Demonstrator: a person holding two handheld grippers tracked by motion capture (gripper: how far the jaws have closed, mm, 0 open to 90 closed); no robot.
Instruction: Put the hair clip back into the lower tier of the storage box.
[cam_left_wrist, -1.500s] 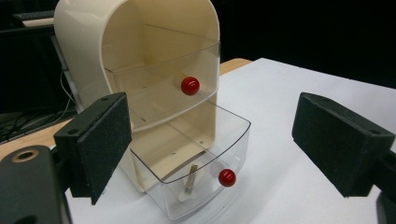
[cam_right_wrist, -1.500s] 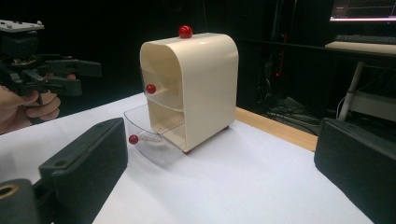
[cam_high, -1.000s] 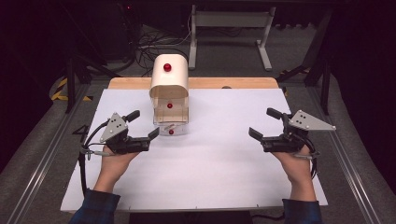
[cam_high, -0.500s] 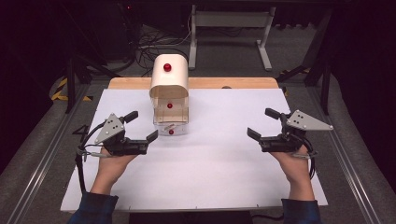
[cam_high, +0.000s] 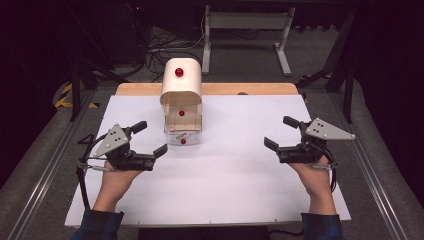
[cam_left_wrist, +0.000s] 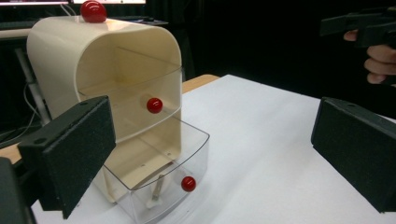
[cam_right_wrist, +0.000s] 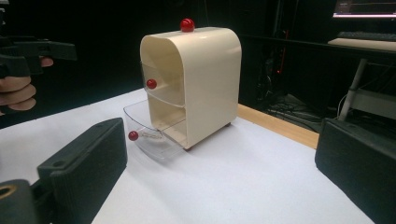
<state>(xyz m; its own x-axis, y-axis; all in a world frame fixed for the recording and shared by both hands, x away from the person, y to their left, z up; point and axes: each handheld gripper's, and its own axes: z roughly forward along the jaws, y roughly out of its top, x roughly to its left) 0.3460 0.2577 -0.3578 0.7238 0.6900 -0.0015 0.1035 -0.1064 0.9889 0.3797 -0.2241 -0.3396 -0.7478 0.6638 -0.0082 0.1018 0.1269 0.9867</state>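
left gripper (cam_high: 149, 138) – jaws wide, empty | right gripper (cam_high: 281, 132) – jaws wide, empty | cream two-drawer cabinet (cam_high: 181, 89) between, ahead; lower clear drawer (cam_high: 183, 137) pulled out

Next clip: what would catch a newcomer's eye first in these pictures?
The cream drawer cabinet stands at the far middle of the white table, with a red knob on top. Its clear lower drawer is pulled out toward the person, while the upper drawer sits closed. The left hand-held gripper and the right hand-held gripper flank it, both open and holding nothing.
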